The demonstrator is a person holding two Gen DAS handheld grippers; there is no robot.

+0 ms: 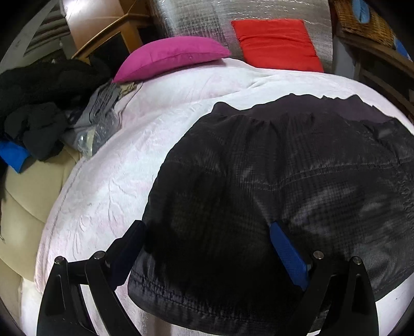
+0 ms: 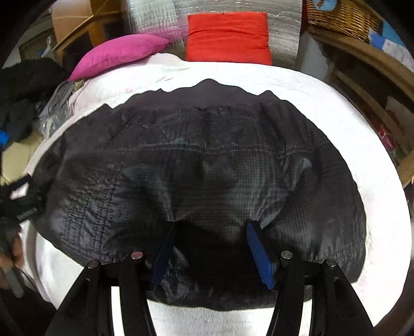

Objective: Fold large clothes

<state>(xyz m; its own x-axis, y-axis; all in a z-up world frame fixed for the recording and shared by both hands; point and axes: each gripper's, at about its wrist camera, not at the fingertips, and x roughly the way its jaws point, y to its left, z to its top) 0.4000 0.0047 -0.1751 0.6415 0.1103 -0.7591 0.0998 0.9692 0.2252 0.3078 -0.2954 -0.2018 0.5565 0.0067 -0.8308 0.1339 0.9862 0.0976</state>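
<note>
Magenta pillow (image 1: 170, 55), red cushion (image 1: 278, 42), wicker basket (image 2: 341, 16), white bedspread (image 1: 108, 175).

my left gripper (image 1: 207, 232) is spread wide — its fingers (image 1: 287, 254) angled well apart, pointing forward and down. my right gripper (image 2: 211, 227) stands parted too, though narrower, with both pads (image 2: 257, 252) tilted inward. in the right view, the left gripper (image 2: 24, 200) shows blurred at the left edge.
</note>
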